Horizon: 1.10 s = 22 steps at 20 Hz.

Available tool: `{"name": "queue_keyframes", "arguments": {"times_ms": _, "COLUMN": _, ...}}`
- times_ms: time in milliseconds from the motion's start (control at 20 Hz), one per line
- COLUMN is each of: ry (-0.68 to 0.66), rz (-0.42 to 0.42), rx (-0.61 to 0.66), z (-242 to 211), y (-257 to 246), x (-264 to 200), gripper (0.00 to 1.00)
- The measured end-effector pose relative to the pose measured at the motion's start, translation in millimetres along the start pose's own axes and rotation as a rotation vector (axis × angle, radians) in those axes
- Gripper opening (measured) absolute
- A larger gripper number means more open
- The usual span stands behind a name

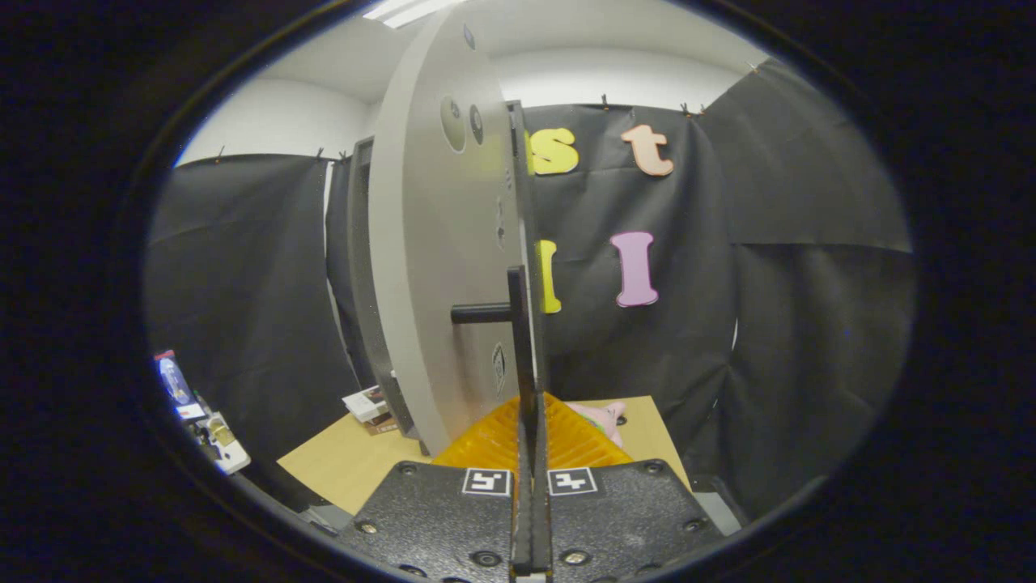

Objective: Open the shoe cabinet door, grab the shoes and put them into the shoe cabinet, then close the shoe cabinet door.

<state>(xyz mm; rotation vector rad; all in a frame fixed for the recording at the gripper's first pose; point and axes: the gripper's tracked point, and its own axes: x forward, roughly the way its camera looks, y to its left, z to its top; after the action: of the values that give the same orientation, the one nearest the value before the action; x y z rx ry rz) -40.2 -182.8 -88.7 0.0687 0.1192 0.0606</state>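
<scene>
My gripper was closed on the edge of the open cabinet door, its handle ahead, above the counter

grey cabinet door ajar, pink shoe behind

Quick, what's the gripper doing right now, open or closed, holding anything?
Gripper: closed on the edge of the cabinet door, one finger on each side, just below the door's handle.
</scene>
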Motion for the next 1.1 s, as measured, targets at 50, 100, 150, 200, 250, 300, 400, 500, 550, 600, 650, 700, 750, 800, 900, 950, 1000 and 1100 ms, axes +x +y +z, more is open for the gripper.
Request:
{"name": "queue_keyframes", "arguments": {"times_ms": 50, "ry": 0.005, "rz": 0.021, "rx": 0.013, "z": -0.9, "y": 0.6, "x": 1.1, "gripper": 0.04}}
{"name": "queue_keyframes", "arguments": {"times_ms": 100, "ry": 0.006, "rz": 0.037, "rx": 0.012, "z": 0.1, "y": 3.9, "x": 2.0, "gripper": 0.03}}
{"name": "queue_keyframes", "arguments": {"times_ms": 150, "ry": 0.003, "rz": 0.041, "rx": -0.008, "z": 0.5, "y": 5.5, "x": 2.9, "gripper": 0.04}}
{"name": "queue_keyframes", "arguments": {"times_ms": 200, "ry": -0.003, "rz": 0.032, "rx": -0.032, "z": 1.1, "y": 4.5, "x": 1.9, "gripper": 0.04}}
{"name": "queue_keyframes", "arguments": {"times_ms": 250, "ry": -0.002, "rz": 0.017, "rx": -0.052, "z": -2.3, "y": 3.4, "x": -2.7, "gripper": 0.04}}
{"name": "queue_keyframes", "arguments": {"times_ms": 300, "ry": -0.008, "rz": 0.009, "rx": -0.048, "z": -4.0, "y": 2.3, "x": -9.9, "gripper": 0.04}}
{"name": "queue_keyframes", "arguments": {"times_ms": 400, "ry": -0.018, "rz": 0.004, "rx": -0.045, "z": -10.0, "y": 1.4, "x": -22.1, "gripper": 0.05}}
{"name": "queue_keyframes", "arguments": {"times_ms": 500, "ry": -0.012, "rz": -0.041, "rx": -0.066, "z": -27.2, "y": -15.8, "x": -39.7, "gripper": 0.24}}
{"name": "queue_keyframes", "arguments": {"times_ms": 550, "ry": -0.012, "rz": -0.054, "rx": -0.064, "z": -35.9, "y": -18.8, "x": -47.1, "gripper": 0.36}}
{"name": "queue_keyframes", "arguments": {"times_ms": 600, "ry": -0.009, "rz": -0.067, "rx": -0.055, "z": -45.7, "y": -19.5, "x": -57.7, "gripper": 0.48}}
{"name": "queue_keyframes", "arguments": {"times_ms": 650, "ry": -0.003, "rz": -0.085, "rx": -0.052, "z": -56.3, "y": -20.6, "x": -68.0, "gripper": 0.6}}
{"name": "queue_keyframes", "arguments": {"times_ms": 700, "ry": -0.001, "rz": -0.11, "rx": -0.053, "z": -66.4, "y": -20.3, "x": -79.7, "gripper": 0.72}}
{"name": "queue_keyframes", "arguments": {"times_ms": 750, "ry": 0.001, "rz": -0.129, "rx": -0.057, "z": -77.3, "y": -17.6, "x": -88.5, "gripper": 0.76}}
{"name": "queue_keyframes", "arguments": {"times_ms": 800, "ry": 0.006, "rz": -0.132, "rx": -0.065, "z": -88.7, "y": -8.6, "x": -96.4, "gripper": 0.8}}
{"name": "queue_keyframes", "arguments": {"times_ms": 900, "ry": 0.016, "rz": -0.137, "rx": -0.075, "z": -113.2, "y": 17.1, "x": -104.4, "gripper": 0.85}}
{"name": "queue_keyframes", "arguments": {"times_ms": 950, "ry": 0.029, "rz": -0.135, "rx": -0.082, "z": -128.5, "y": 31.1, "x": -104.1, "gripper": 0.88}}
{"name": "queue_keyframes", "arguments": {"times_ms": 1000, "ry": 0.048, "rz": -0.131, "rx": -0.087, "z": -144.0, "y": 47.9, "x": -101.4, "gripper": 0.89}}
{"name": "queue_keyframes", "arguments": {"times_ms": 1100, "ry": 0.076, "rz": -0.105, "rx": -0.067, "z": -177.2, "y": 84.9, "x": -91.4, "gripper": 0.93}}
